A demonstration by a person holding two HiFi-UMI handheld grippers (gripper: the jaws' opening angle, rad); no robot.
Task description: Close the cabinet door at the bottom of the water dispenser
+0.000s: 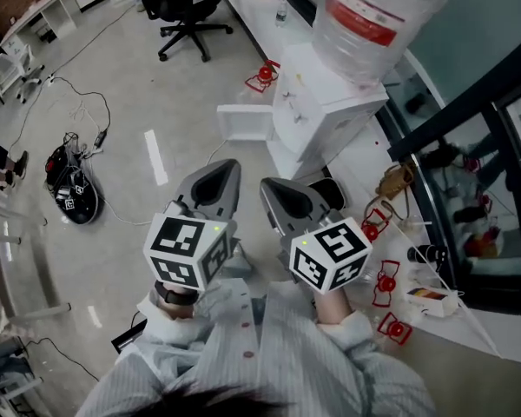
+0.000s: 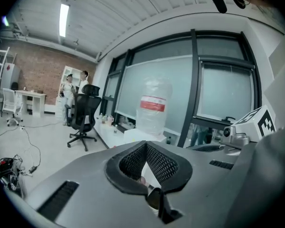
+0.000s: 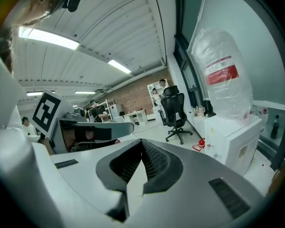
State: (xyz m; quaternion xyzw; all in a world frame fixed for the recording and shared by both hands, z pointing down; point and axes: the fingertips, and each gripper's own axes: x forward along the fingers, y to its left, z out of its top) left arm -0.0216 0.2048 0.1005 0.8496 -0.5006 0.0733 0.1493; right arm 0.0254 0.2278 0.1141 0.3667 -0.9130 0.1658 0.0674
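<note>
The white water dispenser (image 1: 326, 111) stands ahead on the floor with a big clear bottle (image 1: 373, 16) on top. Its low cabinet door (image 1: 243, 122) hangs open, swung out to the left. My left gripper (image 1: 230, 165) and right gripper (image 1: 269, 185) are side by side in front of me, both short of the door, both shut and holding nothing. In the left gripper view the gripper (image 2: 145, 144) points at the bottle (image 2: 153, 106). From the right gripper (image 3: 141, 140), the dispenser (image 3: 232, 139) and its bottle (image 3: 223, 75) lie off to the right.
A black office chair (image 1: 187, 7) stands beyond the dispenser beside a long white counter (image 1: 260, 11). A black device with cables (image 1: 74, 189) lies on the floor at left. Red-and-white items (image 1: 386, 281) litter the floor at right, along the window wall (image 1: 469, 120). People (image 2: 69, 91) stand far back.
</note>
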